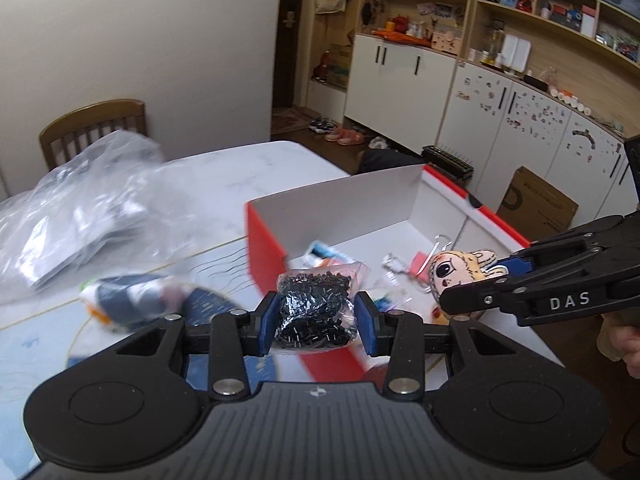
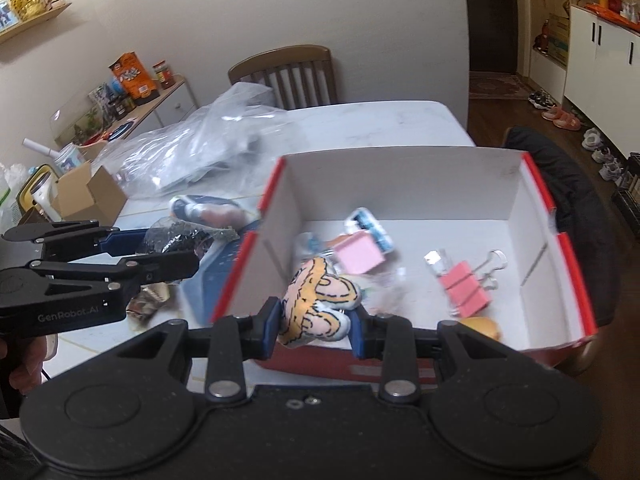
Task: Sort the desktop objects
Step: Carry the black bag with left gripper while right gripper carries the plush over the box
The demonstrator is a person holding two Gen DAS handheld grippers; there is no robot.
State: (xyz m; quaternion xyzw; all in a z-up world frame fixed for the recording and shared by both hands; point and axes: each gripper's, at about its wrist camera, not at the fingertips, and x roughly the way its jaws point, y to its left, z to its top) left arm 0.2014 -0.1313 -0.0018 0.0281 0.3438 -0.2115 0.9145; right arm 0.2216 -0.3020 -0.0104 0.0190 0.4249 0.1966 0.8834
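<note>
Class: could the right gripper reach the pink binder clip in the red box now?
Probably not yet: the right gripper is shut on the plush doll. The pink binder clip lies uncovered in the open-topped red box.

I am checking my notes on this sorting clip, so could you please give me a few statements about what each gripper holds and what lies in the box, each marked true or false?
1. The left gripper is shut on a small bag of black parts. True.
2. The right gripper is empty. False: it is shut on a plush doll.
3. A pink binder clip lies inside the red box. True.
4. The red box is closed with a lid. False: it is open at the top.
5. A large clear plastic bag lies on the table. True.
</note>
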